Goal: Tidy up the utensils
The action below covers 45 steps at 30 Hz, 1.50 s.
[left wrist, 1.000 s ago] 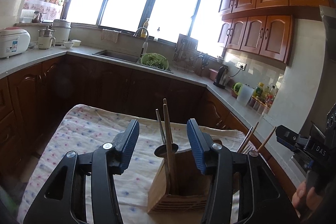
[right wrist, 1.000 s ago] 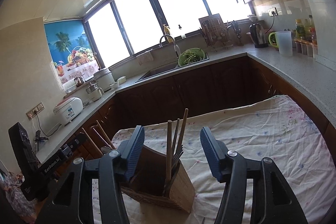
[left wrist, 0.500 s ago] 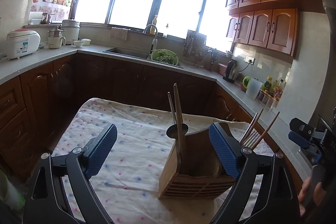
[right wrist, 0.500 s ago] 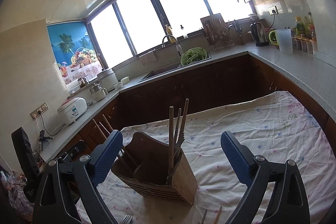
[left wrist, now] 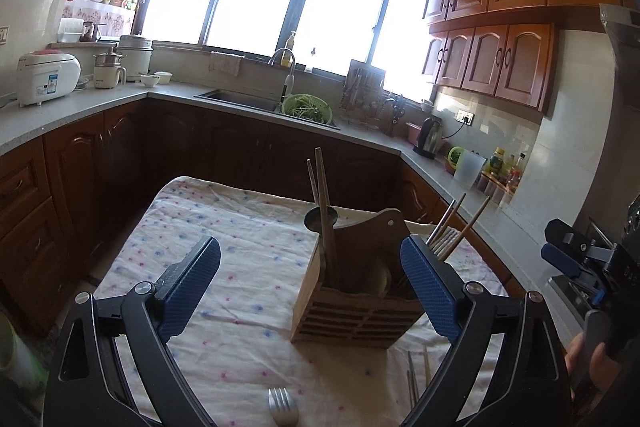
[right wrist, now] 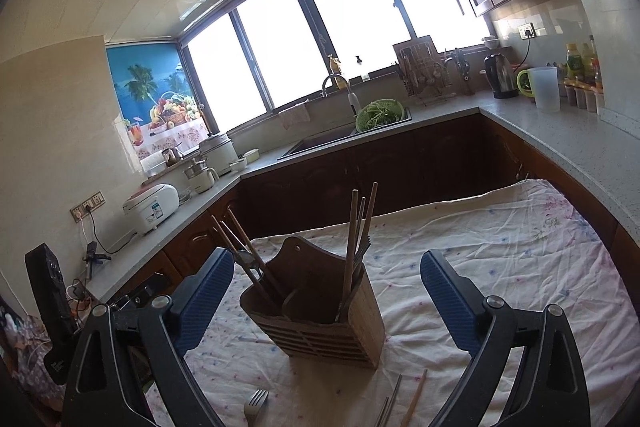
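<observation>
You hold your left gripper (left wrist: 310,285) low over the table, pointing at the wooden holder (left wrist: 356,301). Its two blue pads are far apart and grip nothing. Your right gripper (right wrist: 326,297) is held the same way, pointing at the holder from the other side, with its pads wide apart and empty too.

The holder is a brown wooden box with slats on its side and a tall curved back. It stands upright on the cloth (left wrist: 240,247), between the pads in both views but not touching them. The cloth is white, wrinkled and dotted with small pink and blue flowers.

Long, thin wooden chopsticks (right wrist: 354,231) stick up out of the holder at both ends. A round metal spoon (left wrist: 320,218) pokes up there too. A shiny metal fork (left wrist: 282,409) lies flat on the cloth near you, in front of the holder. More thin sticks (right wrist: 416,401) lie flat beside it.
</observation>
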Available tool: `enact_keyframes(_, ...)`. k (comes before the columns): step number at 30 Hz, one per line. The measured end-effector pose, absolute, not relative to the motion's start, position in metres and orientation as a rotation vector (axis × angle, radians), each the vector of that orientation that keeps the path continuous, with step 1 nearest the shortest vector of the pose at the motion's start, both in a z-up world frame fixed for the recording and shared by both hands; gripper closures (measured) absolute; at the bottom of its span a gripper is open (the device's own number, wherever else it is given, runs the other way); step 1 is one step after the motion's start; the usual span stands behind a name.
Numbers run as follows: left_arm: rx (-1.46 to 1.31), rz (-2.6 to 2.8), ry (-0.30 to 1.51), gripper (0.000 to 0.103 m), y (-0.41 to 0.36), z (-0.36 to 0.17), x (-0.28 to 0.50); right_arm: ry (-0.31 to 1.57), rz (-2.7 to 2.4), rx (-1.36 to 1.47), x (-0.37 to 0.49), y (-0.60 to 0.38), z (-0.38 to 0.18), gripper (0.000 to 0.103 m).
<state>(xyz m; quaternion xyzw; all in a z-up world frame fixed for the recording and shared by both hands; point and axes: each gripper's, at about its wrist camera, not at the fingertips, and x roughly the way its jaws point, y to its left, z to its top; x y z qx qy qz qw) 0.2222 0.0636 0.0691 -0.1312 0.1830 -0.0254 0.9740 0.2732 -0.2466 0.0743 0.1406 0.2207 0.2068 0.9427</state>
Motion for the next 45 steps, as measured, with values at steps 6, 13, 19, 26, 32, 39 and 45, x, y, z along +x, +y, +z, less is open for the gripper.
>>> enact_keyframes(6,-0.259,-0.065,0.356,0.007,0.058,0.076,0.183,0.433,0.442,0.271,0.236,-0.251,0.076,0.007)
enact_keyframes(13,-0.209,-0.081,0.255,0.000,0.052,0.116,0.135,0.351,0.473,0.208,0.194,-0.253,0.112,0.002)
enact_keyframes(19,-0.148,-0.077,0.215,0.000,0.040,0.115,0.097,0.241,0.482,0.161,0.150,-0.255,0.138,0.000)
enact_keyframes(26,-0.108,-0.049,0.247,0.000,0.026,0.058,0.068,0.245,0.437,0.113,0.110,-0.248,0.072,0.000)
enact_keyframes(32,-0.132,-0.021,0.279,0.000,0.027,0.019,0.052,0.274,0.390,0.094,0.092,-0.250,0.023,0.000)
enact_keyframes(39,-0.080,0.012,0.308,0.000,0.018,-0.013,0.037,0.330,0.351,0.054,0.076,-0.249,-0.012,0.000)
enact_keyframes(45,-0.063,0.016,0.334,0.000,0.010,-0.031,0.028,0.351,0.330,0.049,0.065,-0.253,-0.025,0.000)
